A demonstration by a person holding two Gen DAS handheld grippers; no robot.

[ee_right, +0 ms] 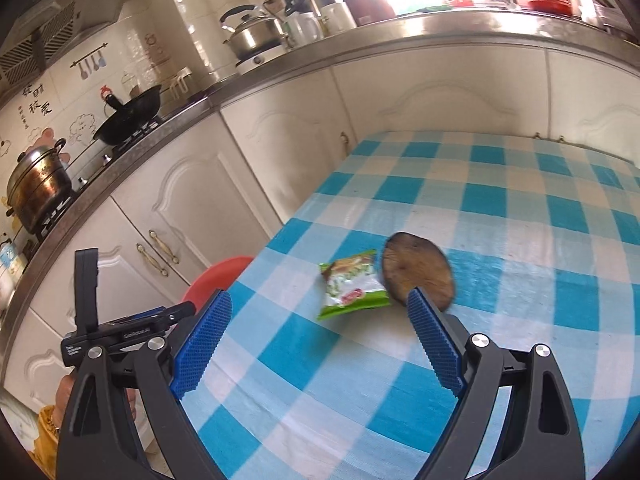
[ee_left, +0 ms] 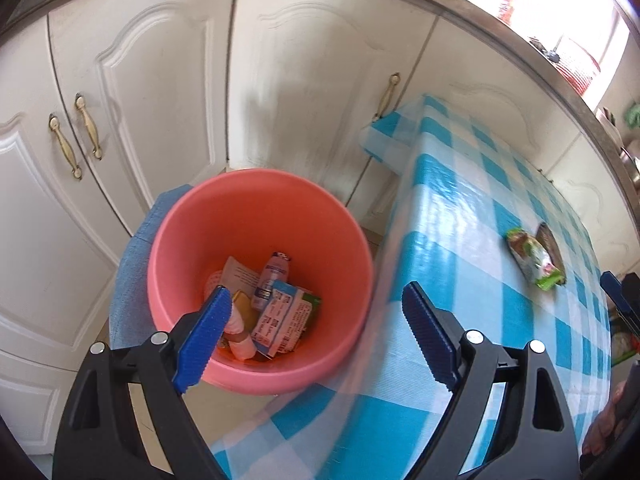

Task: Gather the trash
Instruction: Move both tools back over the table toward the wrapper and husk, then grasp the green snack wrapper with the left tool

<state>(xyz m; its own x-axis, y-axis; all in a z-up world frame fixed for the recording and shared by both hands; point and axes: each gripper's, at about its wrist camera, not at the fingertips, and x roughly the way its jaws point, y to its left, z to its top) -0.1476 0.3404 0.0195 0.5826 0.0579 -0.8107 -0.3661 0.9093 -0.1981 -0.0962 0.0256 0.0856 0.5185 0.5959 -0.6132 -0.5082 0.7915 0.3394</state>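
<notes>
In pink bin point(ee_left: 256, 216), trash jumbled, labels unreadable (left tool point(ee_left: 316, 300), right tool point(ee_right: 320, 304) both agape, empty).

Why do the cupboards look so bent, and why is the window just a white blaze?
Left wrist view: the fisheye lens bows the cupboard doors, and the window burns out white. Right wrist view: the counter edge curves the same way, daylight washes out the top, and the snack packet is slightly blurred.

Green-white snack wrapper point(ee_right: 352, 290) flat on table; pink bin point(ee_left: 256, 240) w/ trash.
</notes>
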